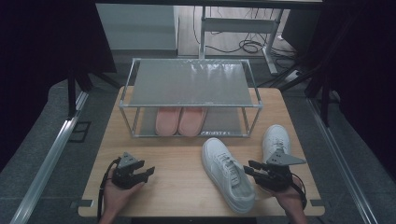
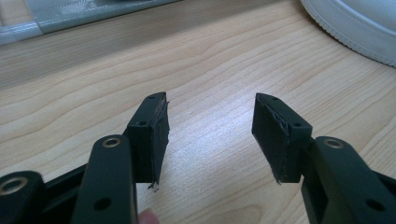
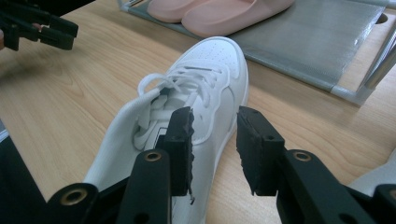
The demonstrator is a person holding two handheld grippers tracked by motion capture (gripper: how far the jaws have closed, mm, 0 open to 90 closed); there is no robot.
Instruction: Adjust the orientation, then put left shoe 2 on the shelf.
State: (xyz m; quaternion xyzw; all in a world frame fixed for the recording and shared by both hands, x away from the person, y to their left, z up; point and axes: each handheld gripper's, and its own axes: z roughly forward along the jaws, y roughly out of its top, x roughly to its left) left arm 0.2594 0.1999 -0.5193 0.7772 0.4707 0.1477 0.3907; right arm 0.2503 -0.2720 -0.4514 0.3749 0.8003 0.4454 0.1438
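Observation:
Two white sneakers lie on the wooden table. One sneaker lies in the middle right, toe toward the rack; the other sneaker is to its right. My right gripper is open, its jaws just beside the near sneaker's side, holding nothing. At the table's front left my left gripper stands open over bare wood. A sneaker sole edge shows at the top right of the left gripper view.
A two-tier metal shoe rack stands at the back of the table. A pair of pink slippers sits on its lower shelf. The top shelf is bare. Cables lie on the floor behind.

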